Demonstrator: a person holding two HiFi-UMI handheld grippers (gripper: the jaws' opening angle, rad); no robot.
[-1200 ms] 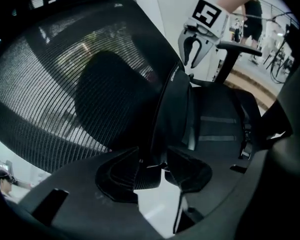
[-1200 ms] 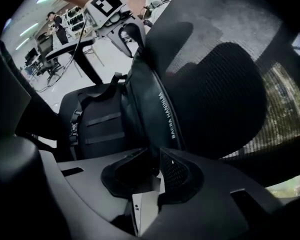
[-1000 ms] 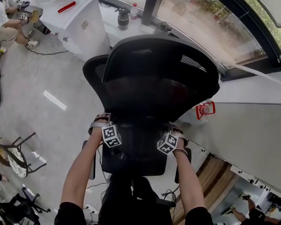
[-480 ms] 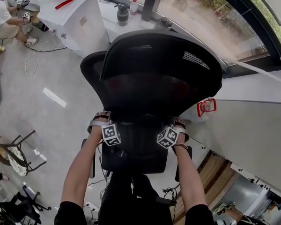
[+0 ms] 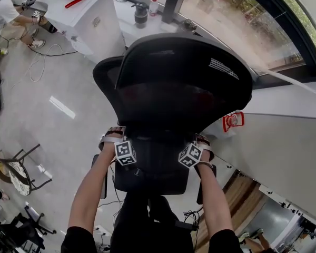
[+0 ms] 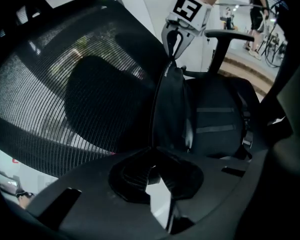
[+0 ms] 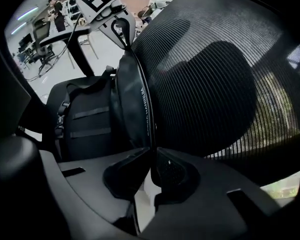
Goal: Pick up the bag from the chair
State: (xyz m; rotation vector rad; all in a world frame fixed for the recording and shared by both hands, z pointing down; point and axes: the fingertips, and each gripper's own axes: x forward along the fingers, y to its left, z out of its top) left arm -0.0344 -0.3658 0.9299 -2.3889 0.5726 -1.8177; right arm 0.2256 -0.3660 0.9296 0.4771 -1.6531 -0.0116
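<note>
A black bag (image 6: 220, 116) (image 7: 85, 119) sits on the seat of a black mesh office chair (image 5: 184, 73), whose backrest hides it in the head view. A wide black strap of the bag (image 6: 167, 99) (image 7: 135, 99) runs taut between both grippers. My left gripper (image 6: 152, 151) is shut on one end of the strap. My right gripper (image 7: 152, 151) is shut on the other end. Each shows at the top of the other's view, the right gripper (image 6: 176, 40) and the left gripper (image 7: 120, 31). In the head view only their marker cubes (image 5: 125, 153) (image 5: 189, 155) show, at the backrest's lower edge.
The mesh backrest (image 6: 65, 84) (image 7: 215, 84) stands close behind the strap. An armrest (image 6: 230, 34) rises beside the bag. A white cabinet (image 5: 92, 22), bottles on the sill (image 5: 141, 15), a seated person (image 5: 2, 15) and a wire stool (image 5: 16, 173) stand around the chair.
The right gripper's marker cube has risen slightly. Both grippers keep their place at the chair's back.
</note>
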